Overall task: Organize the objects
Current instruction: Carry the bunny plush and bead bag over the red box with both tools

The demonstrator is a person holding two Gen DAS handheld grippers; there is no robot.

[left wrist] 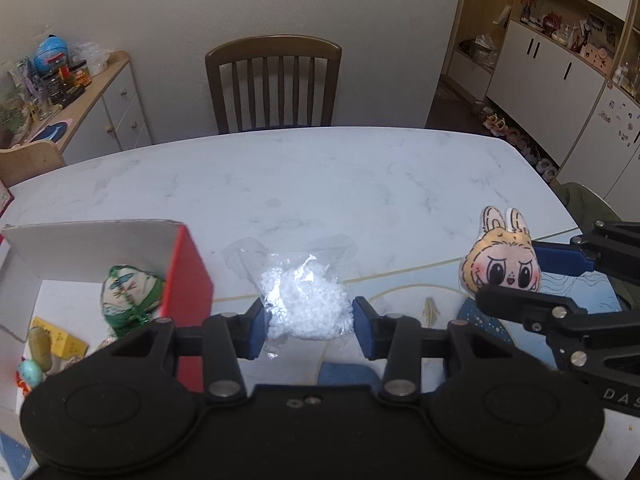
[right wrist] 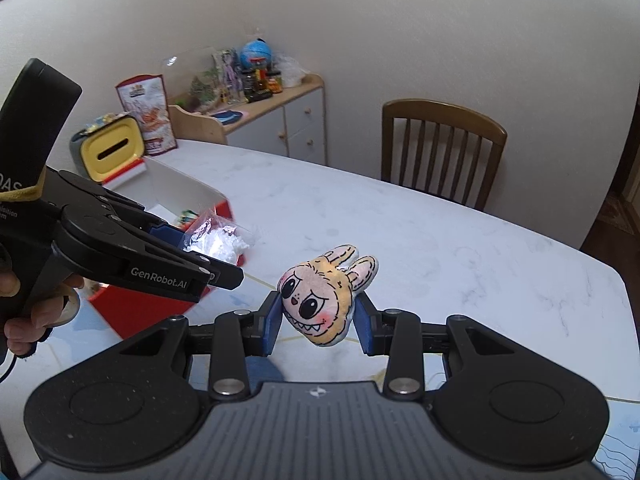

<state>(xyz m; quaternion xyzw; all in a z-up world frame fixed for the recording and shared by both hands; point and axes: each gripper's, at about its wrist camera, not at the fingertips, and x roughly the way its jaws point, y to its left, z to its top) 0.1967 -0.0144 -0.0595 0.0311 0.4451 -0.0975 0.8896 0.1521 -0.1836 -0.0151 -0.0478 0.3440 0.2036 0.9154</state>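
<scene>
Marble table (left wrist: 320, 176): left tongs (left wrist: 308, 320) straddle a crinkly, slippery bag of white beads (left wrist: 306, 304), not visibly squeezing; right tongs (right wrist: 318, 316) clamp the soft, light plush head (right wrist: 320, 300) mid-body, beside the red box (left wrist: 188, 276).

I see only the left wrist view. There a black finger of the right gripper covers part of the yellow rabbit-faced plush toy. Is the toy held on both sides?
Observer: Yes. The right wrist view shows the right gripper with one blue pad against each side of the yellow rabbit-faced plush toy.
Operator: What stands beyond the red-sided cardboard box?
Observer: A yellow-topped container with a dark slot stands just past its far wall.
Operator: What holds the left gripper that is on the clear plastic bag of white bits?
Observer: A bare hand is wrapped around its black handle.
</scene>
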